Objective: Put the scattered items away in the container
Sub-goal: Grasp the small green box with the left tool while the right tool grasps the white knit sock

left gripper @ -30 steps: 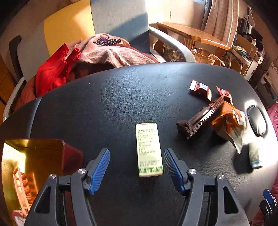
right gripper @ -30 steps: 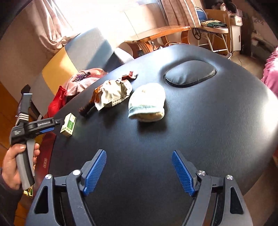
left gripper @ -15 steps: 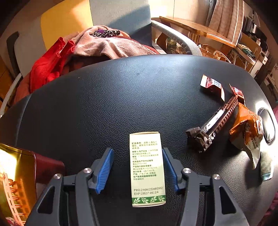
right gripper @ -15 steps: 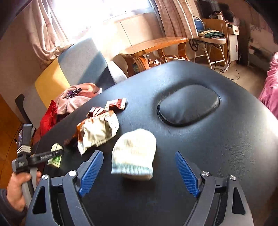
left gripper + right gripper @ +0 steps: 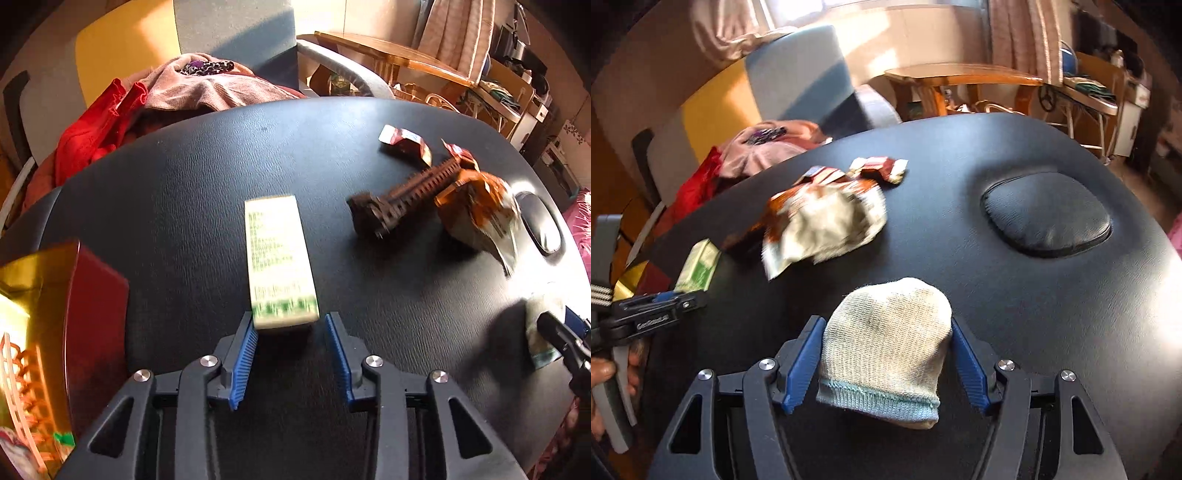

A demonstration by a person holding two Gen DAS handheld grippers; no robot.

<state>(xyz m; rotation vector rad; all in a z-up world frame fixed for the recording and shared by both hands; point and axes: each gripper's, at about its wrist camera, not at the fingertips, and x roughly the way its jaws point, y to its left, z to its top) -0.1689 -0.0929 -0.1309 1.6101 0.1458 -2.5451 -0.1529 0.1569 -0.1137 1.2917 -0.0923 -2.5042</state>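
A white and green carton [image 5: 279,258] lies on the black padded table [image 5: 184,192]. Its near end sits between the tips of my left gripper [image 5: 291,350]; the left pad touches it, a thin gap shows on the right, and the jaws are narrow but open. The carton [image 5: 698,266] and left gripper [image 5: 661,306] also show in the right wrist view. My right gripper [image 5: 888,363] is shut on a cream sock with a blue cuff [image 5: 886,354], with both pads against its sides. A red and gold container [image 5: 92,295] stands at the table's left edge.
A brown comb-like piece [image 5: 406,199], an orange crumpled wrapper [image 5: 476,206] and a small red wrapper [image 5: 404,142] lie at the right of the table. An oval cushion [image 5: 1047,218] is set into the table. Clothes [image 5: 207,88] are piled on a chair behind.
Both grippers have narrowed. The left one's jaws now flank only the carton's near end. The right one moved forward onto the sock and its pads closed against it.
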